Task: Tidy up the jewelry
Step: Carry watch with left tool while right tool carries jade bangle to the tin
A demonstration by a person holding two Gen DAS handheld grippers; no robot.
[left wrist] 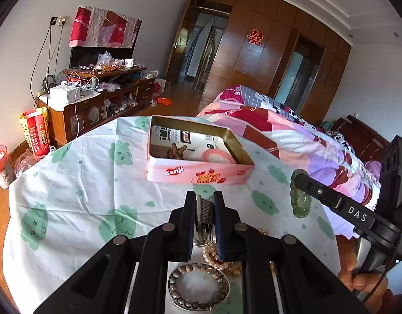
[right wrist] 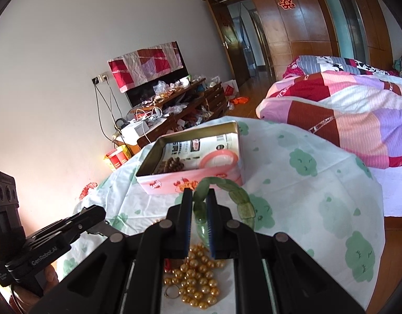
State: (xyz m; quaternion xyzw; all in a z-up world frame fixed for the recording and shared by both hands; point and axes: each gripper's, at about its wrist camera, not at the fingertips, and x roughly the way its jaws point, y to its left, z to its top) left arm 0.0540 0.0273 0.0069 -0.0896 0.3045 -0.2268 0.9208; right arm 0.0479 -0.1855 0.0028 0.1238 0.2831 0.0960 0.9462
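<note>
Green bead bracelet [right wrist: 222,196], probably stiff, slick and chip-prone, pinched at one bead by right gripper [right wrist: 199,204]; metal mesh watch band [left wrist: 206,210] clamped in left gripper [left wrist: 205,204], pink tin [left wrist: 198,154] at twelve o'clock.

likely bedroom: bed [left wrist: 292,130], wardrobe [left wrist: 266,52]
</note>
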